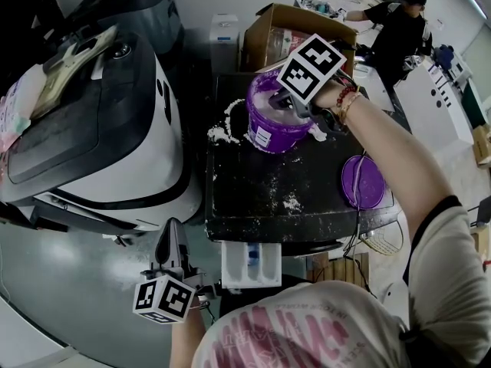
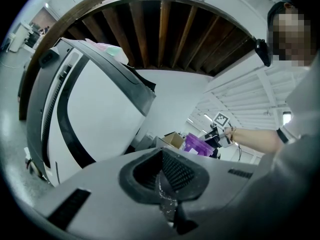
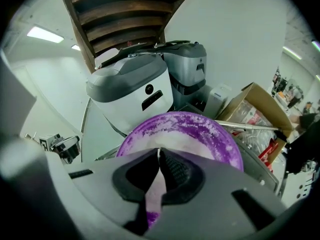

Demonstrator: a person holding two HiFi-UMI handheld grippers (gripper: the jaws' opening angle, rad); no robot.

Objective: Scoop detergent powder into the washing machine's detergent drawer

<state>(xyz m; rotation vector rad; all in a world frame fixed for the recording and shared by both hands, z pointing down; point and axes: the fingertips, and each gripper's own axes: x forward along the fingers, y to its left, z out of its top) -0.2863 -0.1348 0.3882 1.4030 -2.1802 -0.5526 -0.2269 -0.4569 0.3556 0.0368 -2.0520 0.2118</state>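
A purple detergent tub [image 1: 270, 129] with white powder in it stands on the black washing machine top [image 1: 307, 198]. My right gripper [image 1: 287, 102] hangs over the tub's right rim. Its jaws are shut on a thin pale scoop handle [image 3: 159, 153], seen edge-on above the tub [image 3: 200, 129]. The scoop's bowl is hidden. The white detergent drawer [image 1: 252, 265] is pulled out at the machine's front. My left gripper [image 1: 172, 227] is held low, left of the drawer. It is shut [image 2: 161, 151] with nothing held, and powder specks cling to its pads.
The tub's purple lid [image 1: 362, 181] lies at the machine's right edge. Spilled powder [image 1: 222, 133] sits left of the tub. A large white and black machine [image 1: 100, 129] fills the left. A cardboard box [image 1: 284, 29] stands behind the tub, and a person [image 1: 399, 29] works far back.
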